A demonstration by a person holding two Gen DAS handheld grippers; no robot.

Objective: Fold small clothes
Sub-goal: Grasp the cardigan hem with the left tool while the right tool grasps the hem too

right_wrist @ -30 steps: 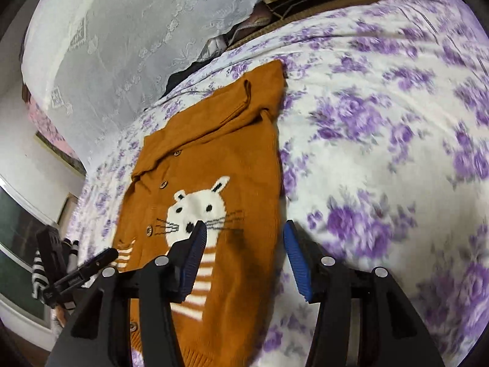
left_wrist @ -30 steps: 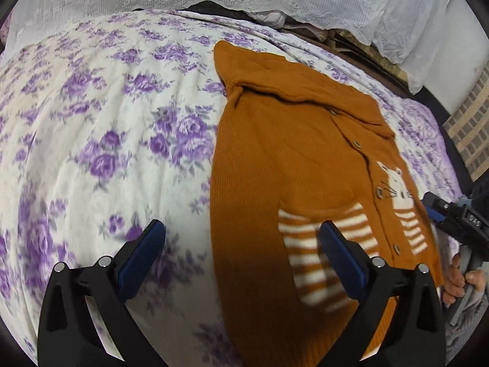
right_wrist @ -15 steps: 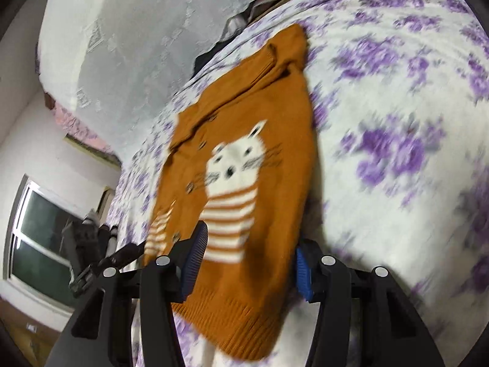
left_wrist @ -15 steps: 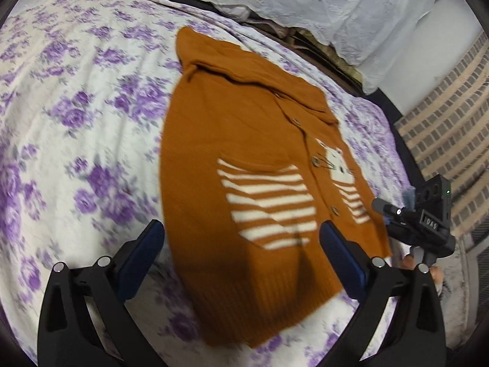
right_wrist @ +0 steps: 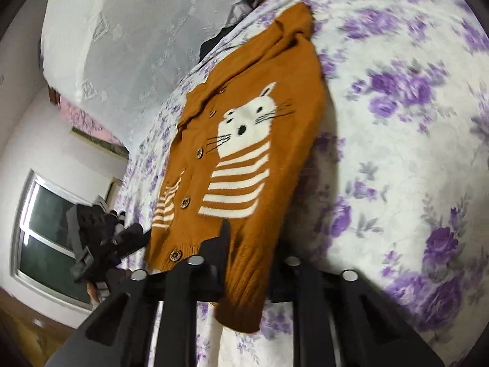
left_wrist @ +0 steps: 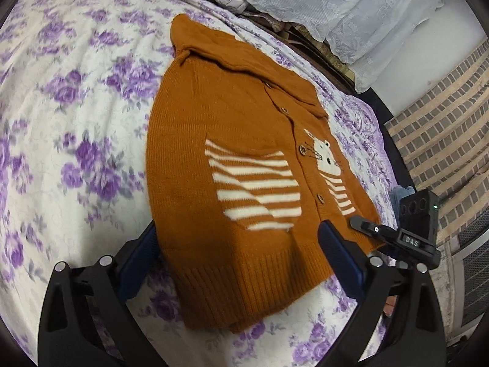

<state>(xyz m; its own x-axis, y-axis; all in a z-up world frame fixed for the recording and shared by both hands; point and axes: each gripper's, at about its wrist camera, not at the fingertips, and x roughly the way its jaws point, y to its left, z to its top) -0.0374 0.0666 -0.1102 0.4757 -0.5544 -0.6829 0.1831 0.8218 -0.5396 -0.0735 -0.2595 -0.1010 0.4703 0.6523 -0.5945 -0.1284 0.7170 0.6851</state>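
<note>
A small orange knitted cardigan [left_wrist: 214, 140] with wooden buttons, white stripes and a white cat face lies flat on the flowered bedspread [left_wrist: 61, 122], collar far, ribbed hem near. It also shows in the right wrist view [right_wrist: 262, 140]. My left gripper [left_wrist: 241, 253] is open, its blue-padded fingers [left_wrist: 339, 253] astride the cardigan's near left hem. My right gripper [right_wrist: 250, 244] is at the cardigan's near right hem corner, which lies over and between its fingers; I cannot tell if the jaws are closed on it. The right gripper also shows in the left wrist view [left_wrist: 382, 232].
White lace bedding [left_wrist: 336, 3] lies piled at the bed's far end. A brick-patterned wall [left_wrist: 443, 140] is at the right. A window [right_wrist: 52, 229] is at the left in the right wrist view. The bed's near edge is close below both grippers.
Both grippers have pulled back from over the cardigan to its near hem. The right gripper's fingers have come closer together around the hem corner.
</note>
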